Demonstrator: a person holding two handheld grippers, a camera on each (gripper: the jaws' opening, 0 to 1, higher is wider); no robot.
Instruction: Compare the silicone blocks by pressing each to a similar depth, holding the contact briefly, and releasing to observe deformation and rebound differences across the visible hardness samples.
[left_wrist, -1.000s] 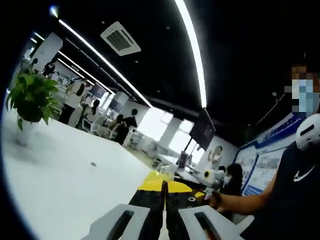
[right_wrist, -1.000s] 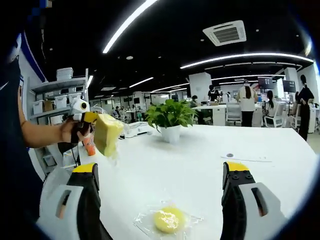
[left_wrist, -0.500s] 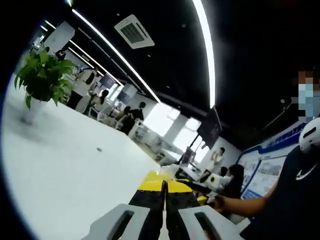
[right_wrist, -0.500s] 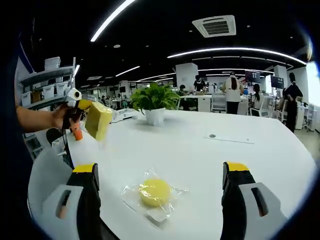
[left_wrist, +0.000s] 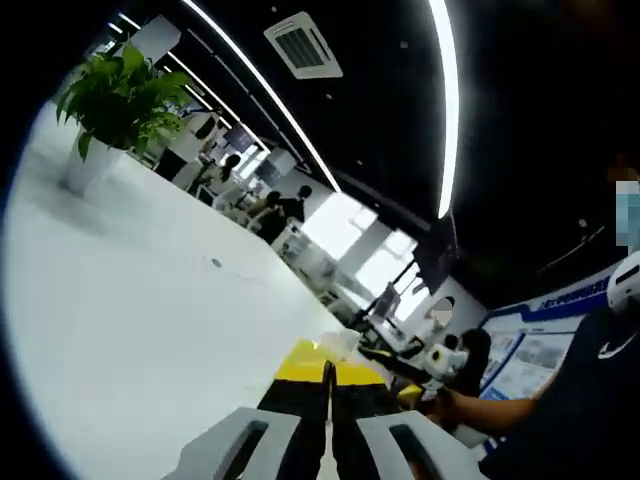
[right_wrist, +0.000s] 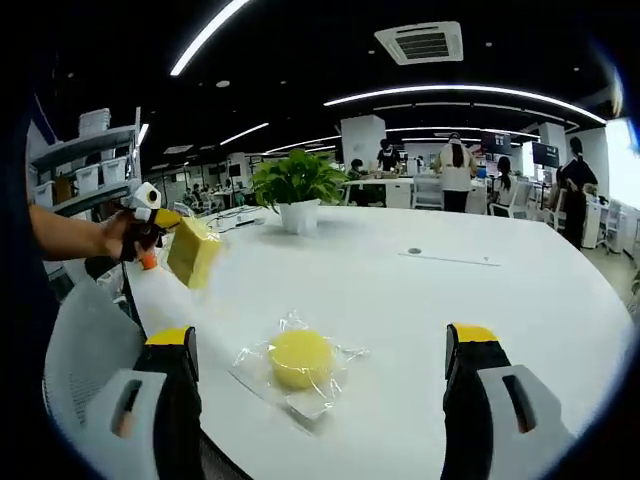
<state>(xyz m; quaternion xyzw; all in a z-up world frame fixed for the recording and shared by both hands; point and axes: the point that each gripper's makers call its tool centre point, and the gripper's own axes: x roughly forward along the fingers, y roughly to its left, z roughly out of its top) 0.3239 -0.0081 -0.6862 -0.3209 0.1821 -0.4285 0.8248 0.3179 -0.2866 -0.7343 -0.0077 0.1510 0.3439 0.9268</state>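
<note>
A round yellow silicone block (right_wrist: 299, 357) in clear plastic wrap lies on the white table (right_wrist: 450, 290). It sits just ahead of my right gripper (right_wrist: 320, 336), between its lines of reach. That gripper is open, with its jaws wide apart and nothing between them. In the right gripper view, my left gripper (right_wrist: 172, 226) is held up at the left over the table's edge, shut on a square yellow block (right_wrist: 193, 252) that hangs from it. In the left gripper view, the left gripper (left_wrist: 328, 378) has its jaws pressed together with only a thin seam between them.
A potted green plant (right_wrist: 297, 190) stands on the table further back, also seen as the plant (left_wrist: 112, 98) at upper left. A grey chair back (right_wrist: 80, 335) and a shelf with boxes (right_wrist: 85, 160) are at the left. People sit and stand at desks beyond.
Both views have shifted with the hands. The round block now shows higher and nearer the middle of the right gripper view. The left gripper still holds the square block up, a little lower.
</note>
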